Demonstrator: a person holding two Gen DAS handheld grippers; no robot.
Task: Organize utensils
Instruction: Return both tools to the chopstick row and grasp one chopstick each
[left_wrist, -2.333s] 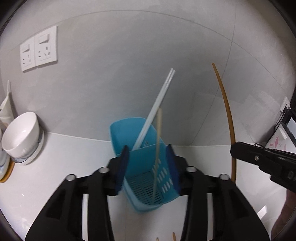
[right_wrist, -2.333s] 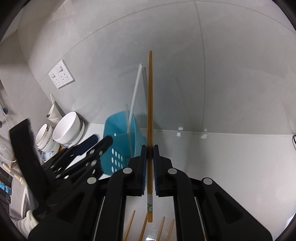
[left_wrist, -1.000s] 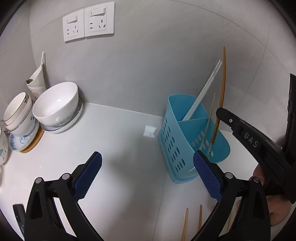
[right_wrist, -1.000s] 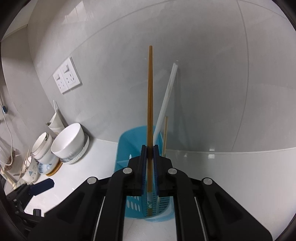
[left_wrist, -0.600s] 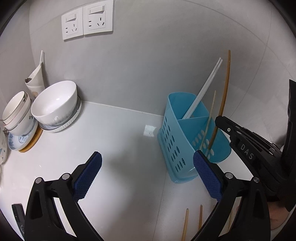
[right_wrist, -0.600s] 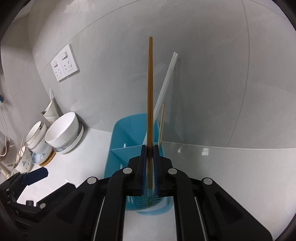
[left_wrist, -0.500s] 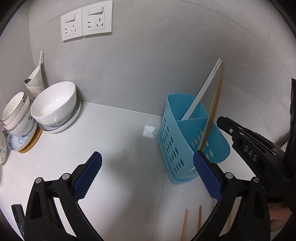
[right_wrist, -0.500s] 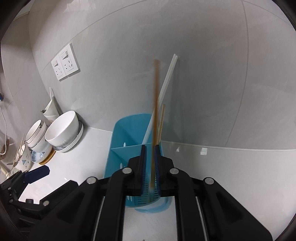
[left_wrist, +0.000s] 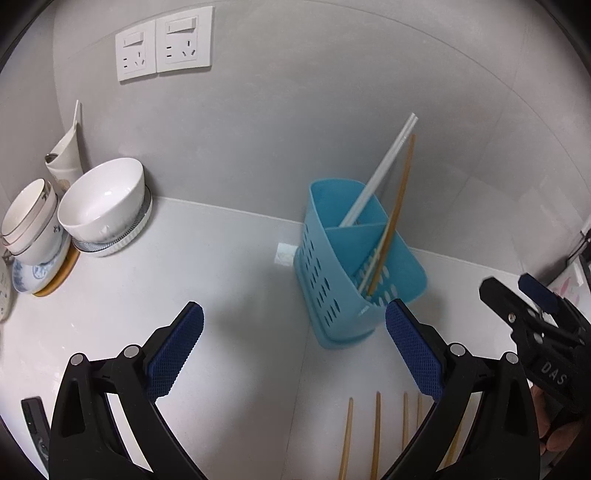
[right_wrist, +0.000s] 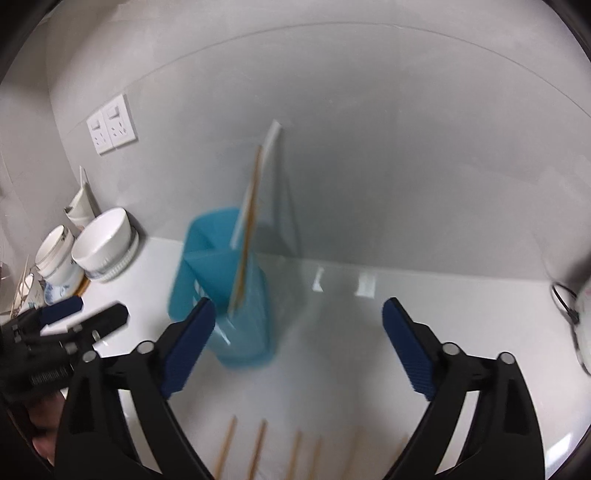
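Utensil holder (left_wrist: 332, 266), a blue perforated plastic caddy split by an inner divider, stands on the white countertop (left_wrist: 221, 295) close to the grey wall in the left wrist view. Its rear compartment holds a pair of white chopsticks (left_wrist: 384, 166) leaning up and to the right. Its front compartment holds a brown wooden chopstick (left_wrist: 397, 206) and a paler one beside it, both leaning the same way. The left gripper (left_wrist: 295, 350) sits low in the frame, jaws spread wide, blue pads clear of everything, nothing between them. Loose wooden chopsticks (left_wrist: 376, 435) lie side by side on the counter near the bottom edge. At left a white bowl (left_wrist: 103, 199) rests on a ribbed dish, next to stacked cups (left_wrist: 29, 221). Two wall sockets (left_wrist: 164, 42) are mounted above. At the right edge the right gripper (left_wrist: 524, 299) appears, apart from the holder, with part of a hand below it.

Right wrist view, blurred: the right gripper (right_wrist: 299, 339) has its jaws opening, already wide, with nothing between the pads. The utensil holder (right_wrist: 225, 280) stands just beyond the left pad, the brown wooden chopstick (right_wrist: 247, 229) and white chopsticks (right_wrist: 266, 158) rising from it. Loose wooden chopsticks (right_wrist: 258, 454) lie along the bottom. The left gripper (right_wrist: 74, 317) enters at the left edge, its jaws apart. The white bowl (right_wrist: 103, 240) and wall sockets (right_wrist: 110, 123) lie further left.
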